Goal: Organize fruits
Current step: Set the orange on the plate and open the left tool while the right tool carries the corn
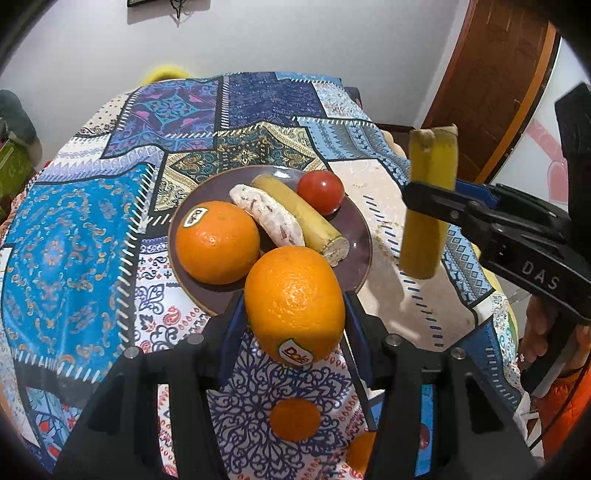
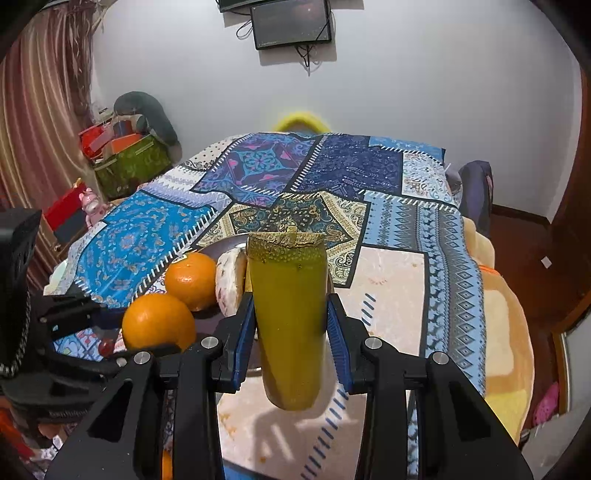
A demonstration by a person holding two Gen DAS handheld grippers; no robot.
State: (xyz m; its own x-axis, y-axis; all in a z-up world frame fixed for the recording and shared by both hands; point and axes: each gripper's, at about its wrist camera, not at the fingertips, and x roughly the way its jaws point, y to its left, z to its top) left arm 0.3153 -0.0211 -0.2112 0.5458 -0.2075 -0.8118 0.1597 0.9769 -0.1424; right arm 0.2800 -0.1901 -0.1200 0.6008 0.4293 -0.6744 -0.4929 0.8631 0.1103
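A dark purple plate (image 1: 360,236) on the patterned tablecloth holds an orange (image 1: 217,242), a pale peeled fruit (image 1: 266,219), a cut banana piece (image 1: 301,214) and a red tomato (image 1: 320,192). My left gripper (image 1: 293,306) is shut on a second orange (image 1: 293,299) with a Dole sticker, at the plate's near rim. My right gripper (image 2: 290,325) is shut on a yellow-green banana piece (image 2: 290,314), held upright above the cloth right of the plate; it also shows in the left wrist view (image 1: 428,206). The held orange (image 2: 159,321) and the plate's orange (image 2: 190,278) show at left.
The table (image 2: 391,295) is covered with a blue patchwork cloth. Boxes and a green bin (image 2: 129,162) stand on the floor at the far left. A wooden door (image 1: 491,85) is at the right. A screen (image 2: 291,22) hangs on the wall.
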